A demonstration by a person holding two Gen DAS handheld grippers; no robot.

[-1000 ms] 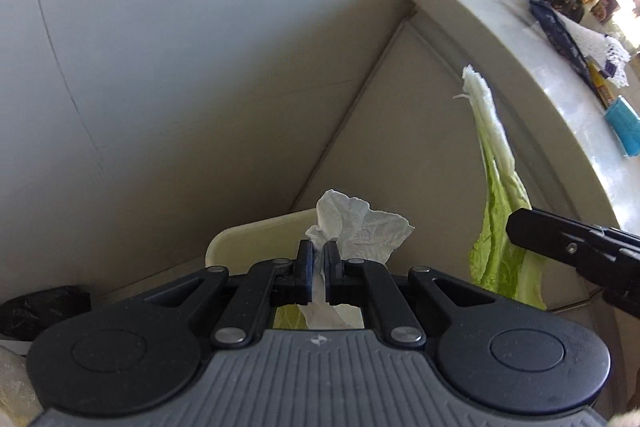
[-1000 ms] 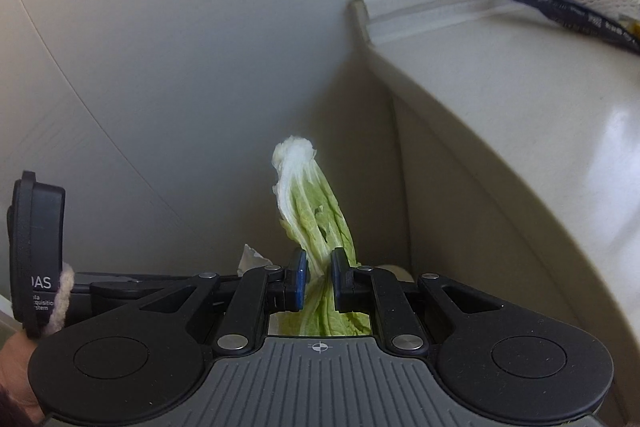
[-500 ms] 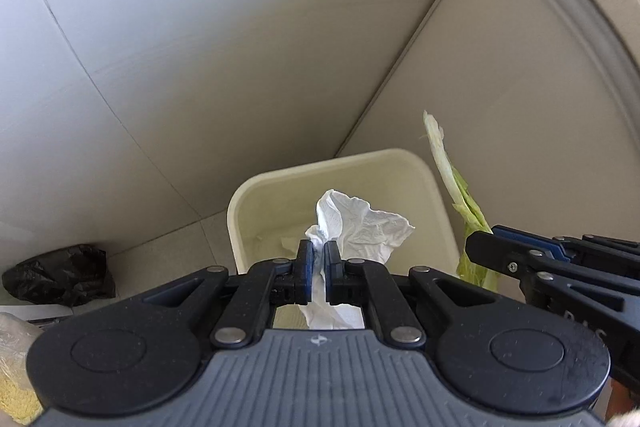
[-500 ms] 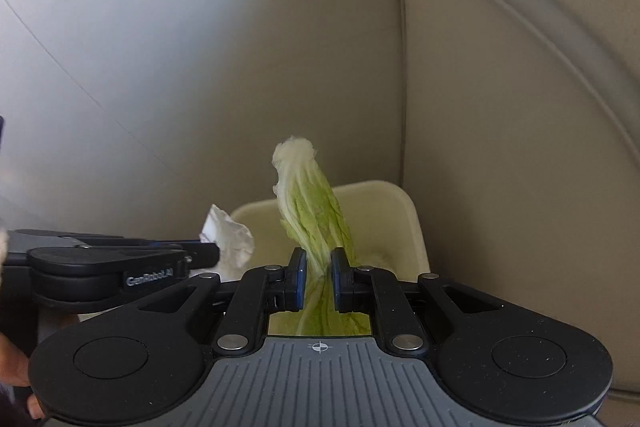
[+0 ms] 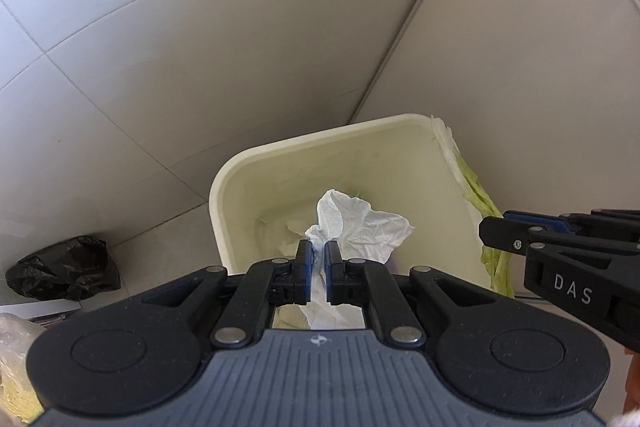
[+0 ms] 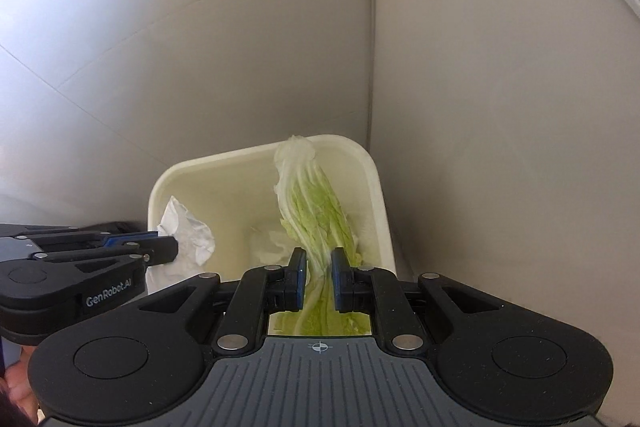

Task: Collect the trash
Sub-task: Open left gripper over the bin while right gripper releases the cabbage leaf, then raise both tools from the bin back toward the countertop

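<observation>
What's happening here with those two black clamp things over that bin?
A person is clearing rubbish with a handheld gripper in each hand. The left gripper is shut on a crumpled paper towel, and the right gripper is shut on a cabbage leaf. Both are held over an open cream bin that stands on the floor in a corner, with some white paper already at its bottom. Nothing has been dropped in yet. A black bag lies on the floor nearby.
</observation>
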